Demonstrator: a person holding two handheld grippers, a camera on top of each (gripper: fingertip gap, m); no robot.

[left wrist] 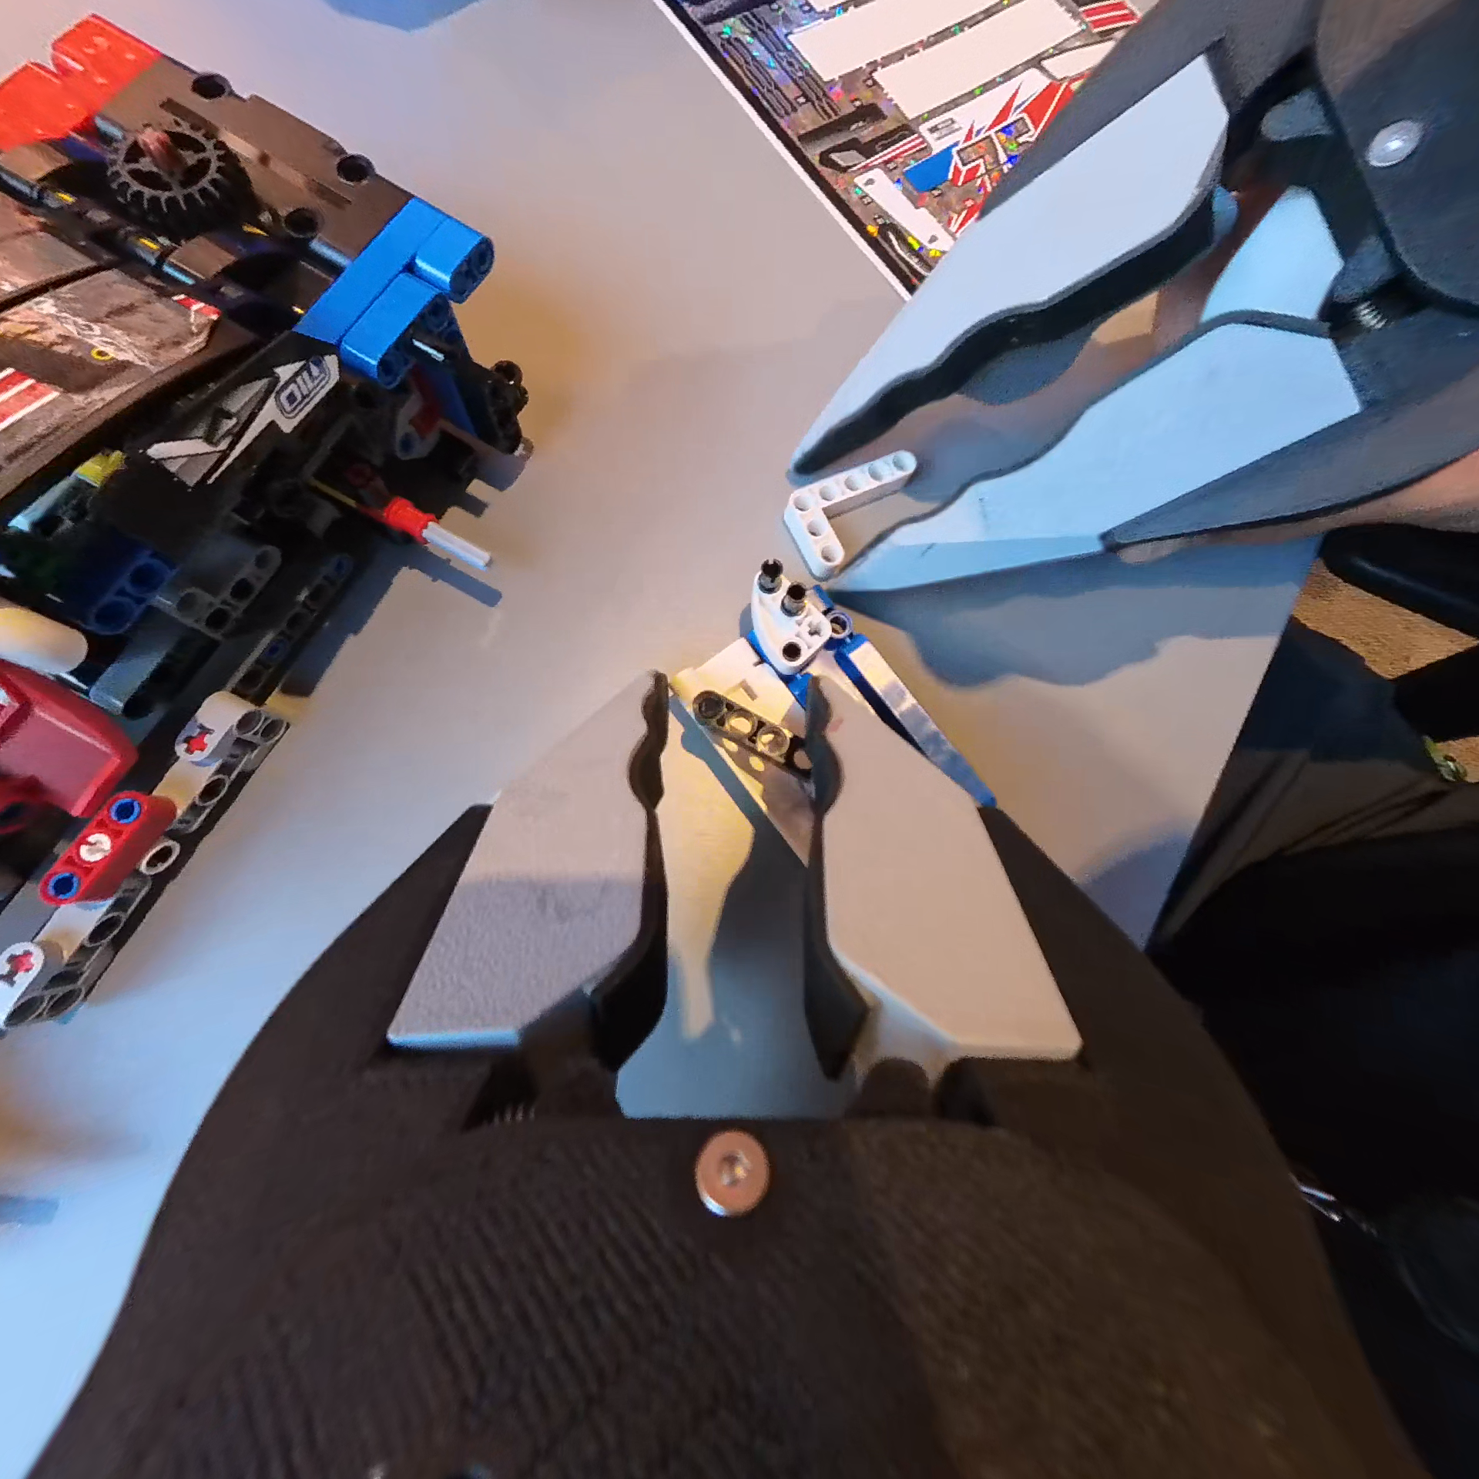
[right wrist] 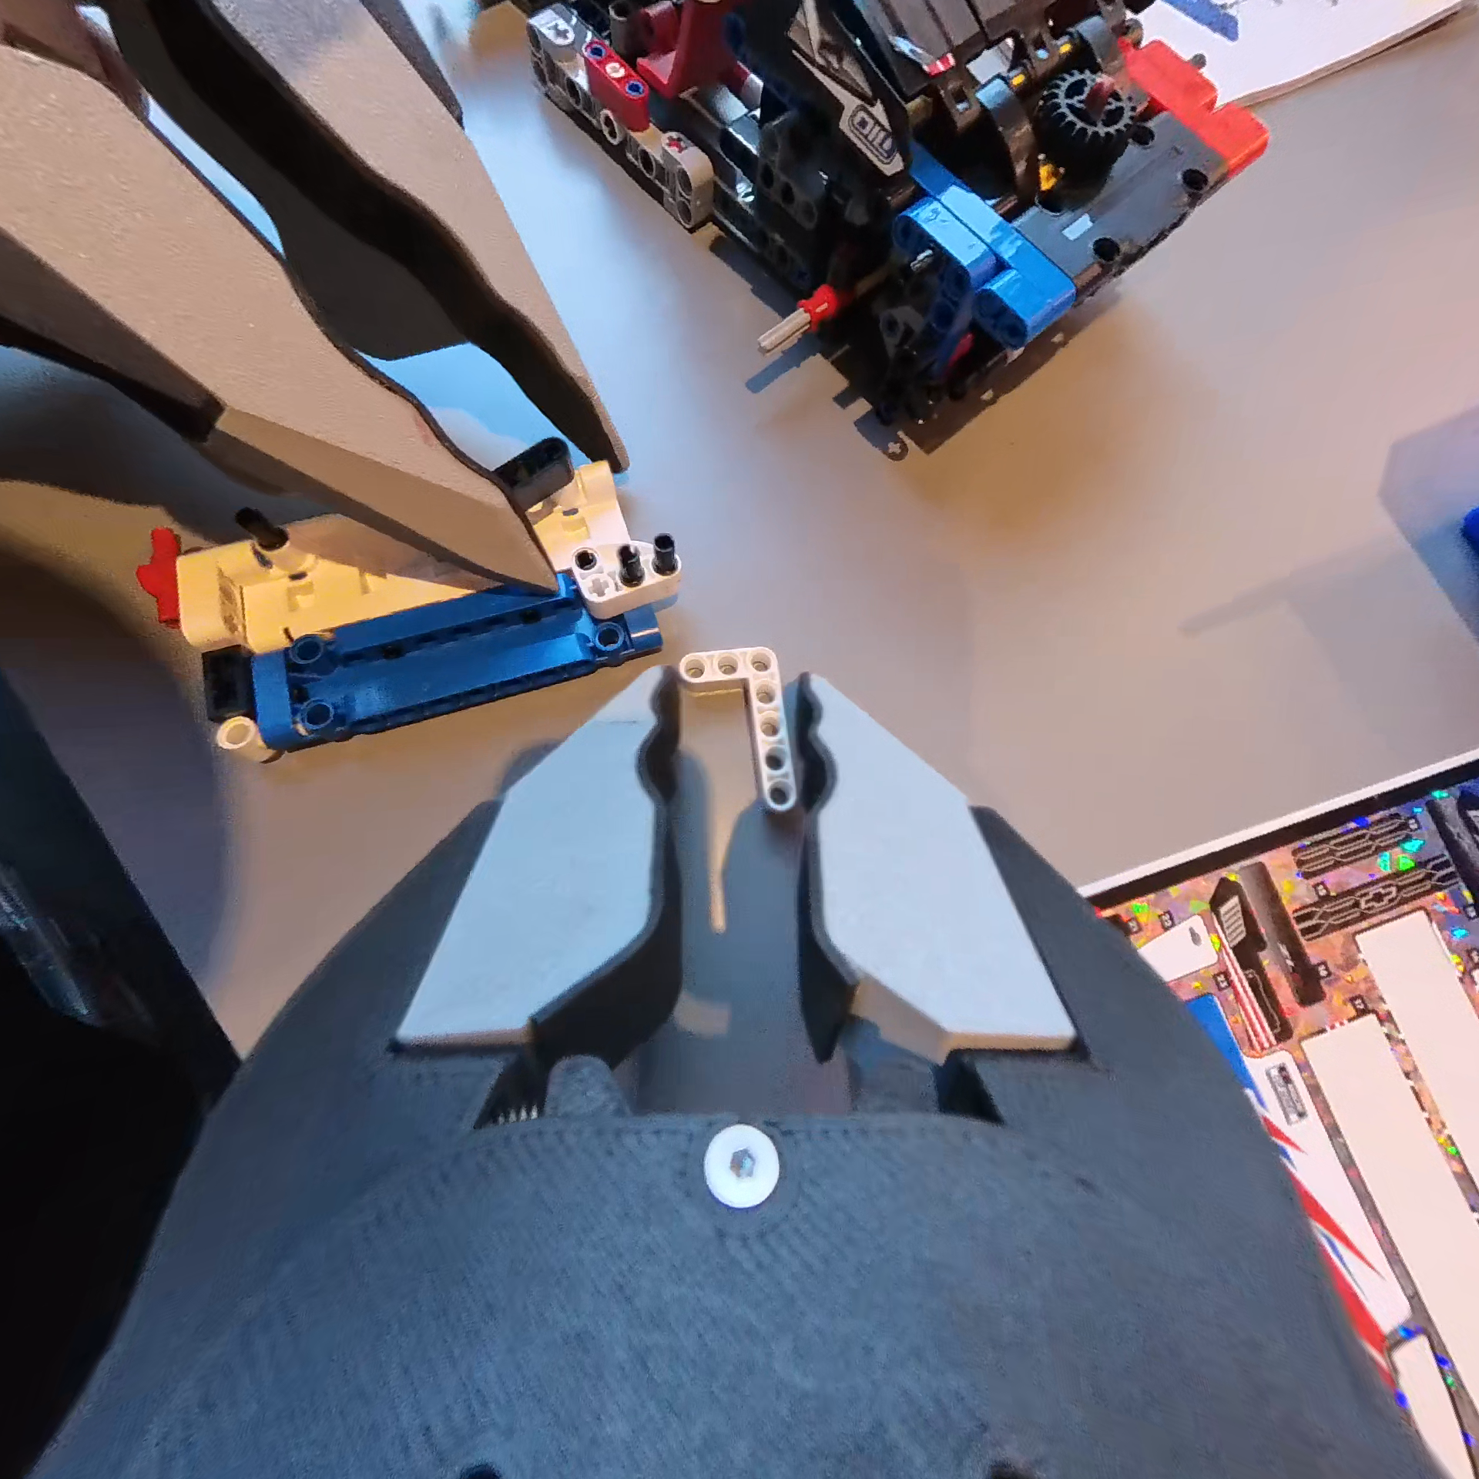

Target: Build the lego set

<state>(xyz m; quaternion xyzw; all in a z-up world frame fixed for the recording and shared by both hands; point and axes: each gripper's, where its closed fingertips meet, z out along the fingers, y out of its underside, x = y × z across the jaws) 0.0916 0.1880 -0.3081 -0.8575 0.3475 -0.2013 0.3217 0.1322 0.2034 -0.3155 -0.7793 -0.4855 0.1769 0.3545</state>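
A: What finish have the left gripper (left wrist: pixel 736 704) and right gripper (right wrist: pixel 736 704)?

B: Matt black bodies with fine ridged layer lines, smooth grey finger plates (left wrist: pixel 552 872), and a shiny metal screw (left wrist: pixel 731 1172) each.

A: And beside the white L-shaped beam (right wrist: pixel 756 704)?

B: The beam is smooth plastic. The blue-and-white sub-assembly (right wrist: pixel 448 656) just beside it is glossy plastic, as is the large model (right wrist: pixel 944 184) farther off. The table (right wrist: pixel 1000 600) is smooth and matt. The sticker sheet (right wrist: pixel 1344 960) near the beam is paper with a glittering foil finish.
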